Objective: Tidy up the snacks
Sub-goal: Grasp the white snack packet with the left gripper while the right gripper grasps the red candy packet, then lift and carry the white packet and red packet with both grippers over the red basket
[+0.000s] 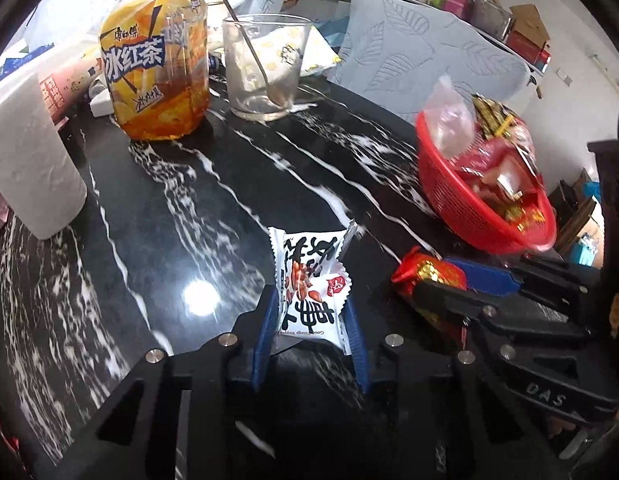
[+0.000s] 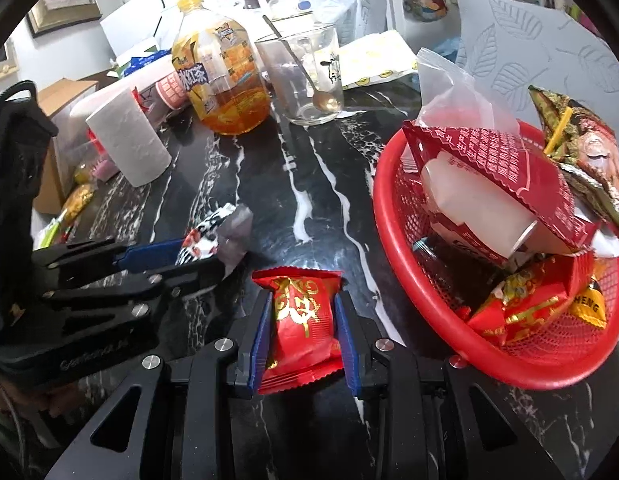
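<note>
My left gripper (image 1: 311,312) is shut on a white peanut snack packet (image 1: 309,280) just above the black marble table (image 1: 189,208). In the right wrist view the same gripper (image 2: 197,254) comes in from the left with the white packet (image 2: 207,236) pinched at its tip. My right gripper (image 2: 303,320) is shut on a red and gold snack packet (image 2: 301,320); the left wrist view shows this gripper (image 1: 437,280) at the right, holding the red packet (image 1: 425,274). A red mesh basket (image 2: 393,240) with several snack bags stands to the right, also visible as the basket (image 1: 449,184).
An iced tea bottle (image 1: 157,64), a glass (image 1: 265,68) with a spoon, and a paper roll (image 1: 29,152) stand along the far and left side. A grey cushioned chair (image 1: 421,48) is behind the table. Bags and boxes clutter the back edge.
</note>
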`<action>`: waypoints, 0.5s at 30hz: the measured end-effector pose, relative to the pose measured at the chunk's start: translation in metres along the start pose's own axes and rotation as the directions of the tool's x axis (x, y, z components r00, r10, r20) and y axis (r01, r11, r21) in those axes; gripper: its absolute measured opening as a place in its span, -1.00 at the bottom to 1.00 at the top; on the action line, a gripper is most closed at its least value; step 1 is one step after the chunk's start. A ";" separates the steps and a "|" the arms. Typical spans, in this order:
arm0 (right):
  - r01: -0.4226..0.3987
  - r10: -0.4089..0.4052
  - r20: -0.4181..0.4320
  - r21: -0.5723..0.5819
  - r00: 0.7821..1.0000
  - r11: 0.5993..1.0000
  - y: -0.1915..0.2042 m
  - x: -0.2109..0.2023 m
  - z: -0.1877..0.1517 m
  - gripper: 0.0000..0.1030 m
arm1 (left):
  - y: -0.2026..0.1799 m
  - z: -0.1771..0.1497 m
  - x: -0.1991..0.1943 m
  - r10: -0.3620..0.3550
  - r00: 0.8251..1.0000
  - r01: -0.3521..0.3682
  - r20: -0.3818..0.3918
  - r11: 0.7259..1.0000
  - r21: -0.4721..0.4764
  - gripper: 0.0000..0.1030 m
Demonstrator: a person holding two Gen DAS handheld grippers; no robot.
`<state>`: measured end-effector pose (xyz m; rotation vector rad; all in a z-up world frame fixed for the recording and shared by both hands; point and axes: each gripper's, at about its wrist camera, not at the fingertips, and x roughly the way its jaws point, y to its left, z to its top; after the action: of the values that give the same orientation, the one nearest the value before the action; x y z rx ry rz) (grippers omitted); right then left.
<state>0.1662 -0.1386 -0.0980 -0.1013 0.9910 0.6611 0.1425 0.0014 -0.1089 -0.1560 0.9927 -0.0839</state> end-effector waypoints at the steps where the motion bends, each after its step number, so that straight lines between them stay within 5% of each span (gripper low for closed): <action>1: 0.002 -0.002 -0.002 0.001 1.000 1.000 0.000 -0.001 -0.002 -0.41 | -0.001 -0.002 -0.002 -0.005 1.000 0.005 -0.004 1.000 -0.003 -0.37; 15: 0.025 -0.024 -0.026 0.018 0.999 1.000 0.002 -0.039 -0.052 -0.41 | -0.046 -0.064 -0.039 -0.037 0.997 0.039 -0.061 0.999 0.032 -0.37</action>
<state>0.1123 -0.1742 -0.0953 -0.1063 1.0187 0.6299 0.0677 -0.0440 -0.1034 -0.1428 1.0486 -0.1402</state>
